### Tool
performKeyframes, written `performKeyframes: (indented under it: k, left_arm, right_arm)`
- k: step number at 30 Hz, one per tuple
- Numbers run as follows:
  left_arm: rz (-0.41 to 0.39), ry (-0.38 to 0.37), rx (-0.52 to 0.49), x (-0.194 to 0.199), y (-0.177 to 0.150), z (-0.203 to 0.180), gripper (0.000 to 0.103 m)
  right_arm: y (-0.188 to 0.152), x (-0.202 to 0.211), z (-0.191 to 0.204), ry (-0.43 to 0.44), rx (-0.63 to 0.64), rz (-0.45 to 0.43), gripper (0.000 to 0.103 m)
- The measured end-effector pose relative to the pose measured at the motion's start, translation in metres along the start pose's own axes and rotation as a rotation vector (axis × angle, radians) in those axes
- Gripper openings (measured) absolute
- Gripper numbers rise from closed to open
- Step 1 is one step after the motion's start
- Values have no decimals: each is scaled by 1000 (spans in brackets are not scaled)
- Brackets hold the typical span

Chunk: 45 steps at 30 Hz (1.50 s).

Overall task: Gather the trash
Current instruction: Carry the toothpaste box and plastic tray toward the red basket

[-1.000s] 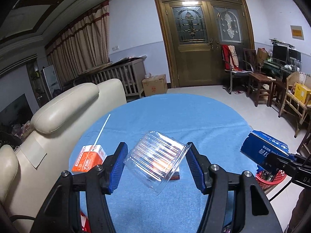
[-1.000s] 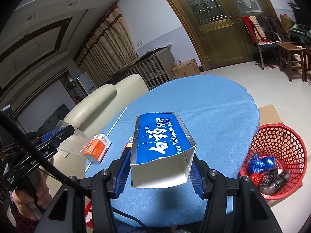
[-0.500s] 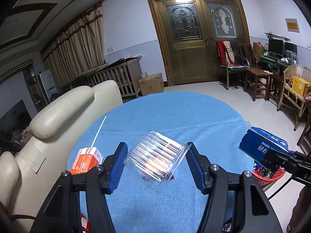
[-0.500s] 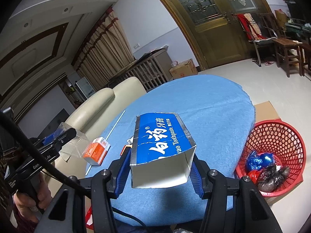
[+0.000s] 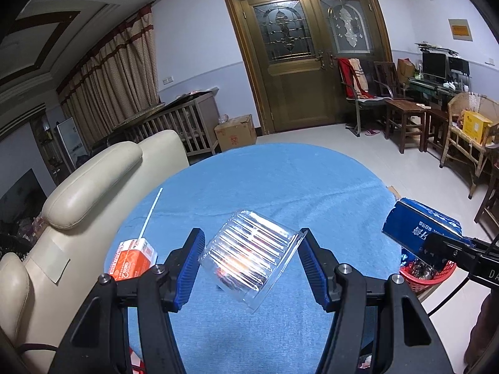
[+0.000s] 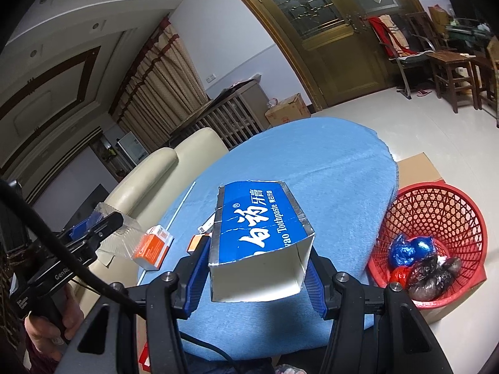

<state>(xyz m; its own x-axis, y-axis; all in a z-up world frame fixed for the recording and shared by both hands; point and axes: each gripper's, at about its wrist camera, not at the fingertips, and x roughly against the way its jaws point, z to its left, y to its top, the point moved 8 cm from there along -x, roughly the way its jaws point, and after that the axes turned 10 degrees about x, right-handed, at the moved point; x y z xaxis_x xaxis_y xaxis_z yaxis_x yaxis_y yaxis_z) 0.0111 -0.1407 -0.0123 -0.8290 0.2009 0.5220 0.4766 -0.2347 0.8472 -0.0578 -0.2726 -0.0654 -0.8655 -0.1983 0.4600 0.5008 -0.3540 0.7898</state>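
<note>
A clear ribbed plastic container (image 5: 252, 254) was clamped between the blue pads of the left tool (image 5: 249, 265) and held above the blue-covered bench (image 5: 280, 180). An open-ended blue toothpaste box (image 6: 259, 237) was pinched in the right tool (image 6: 255, 268), also above the bench. The red basket (image 6: 436, 218) was standing on the floor just beside the bench edge, with wrapped refuse already inside. An orange carton (image 5: 134, 258) and a thin white stick (image 5: 151, 212) were left on the bench, well apart from the basket. The carrying step was judged to be in hand; next, both loads would need to be brought over the basket's mouth and released, the toothpaste box being the nearer.
</note>
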Motion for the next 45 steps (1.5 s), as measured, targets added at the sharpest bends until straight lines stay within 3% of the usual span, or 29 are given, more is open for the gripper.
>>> performKeyframes:
  k: [45]
  left_arm:
    - [44,-76,-176,-5,-10,-84,63]
  right_arm:
    - [-23,51,-82,-69,-180,-47,58]
